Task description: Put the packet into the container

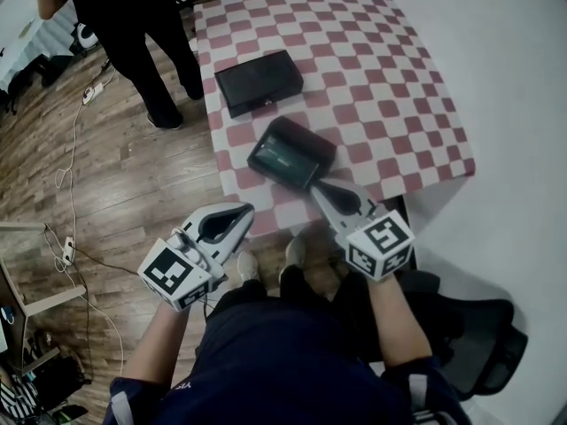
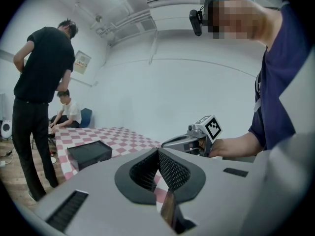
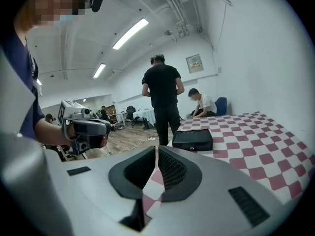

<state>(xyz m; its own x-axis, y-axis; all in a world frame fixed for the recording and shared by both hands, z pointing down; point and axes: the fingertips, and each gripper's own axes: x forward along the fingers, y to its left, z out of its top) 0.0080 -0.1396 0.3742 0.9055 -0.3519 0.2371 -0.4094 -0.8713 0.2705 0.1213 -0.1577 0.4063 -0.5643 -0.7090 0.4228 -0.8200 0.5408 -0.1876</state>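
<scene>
A dark packet (image 1: 291, 153) lies tilted on the checkered table (image 1: 390, 78) near its front edge. Behind it, toward the table's left side, sits the black container (image 1: 258, 81) (image 2: 89, 154) (image 3: 192, 139), a flat box. My right gripper (image 1: 315, 187) reaches in from the front, and its jaws are shut on the packet's near corner. In the right gripper view the jaw tips (image 3: 156, 149) meet and the packet is hidden below them. My left gripper (image 1: 232, 217) (image 2: 158, 151) hangs off the table's front left corner, shut and holding nothing. The left gripper view shows the right gripper (image 2: 170, 142) from the side.
A person in black (image 1: 133, 34) (image 3: 162, 102) stands at the table's left side. Another person (image 3: 202, 104) sits at its far end. Cables (image 1: 75, 149) trail over the wooden floor on the left. A white wall (image 1: 514, 104) runs close along the table's right.
</scene>
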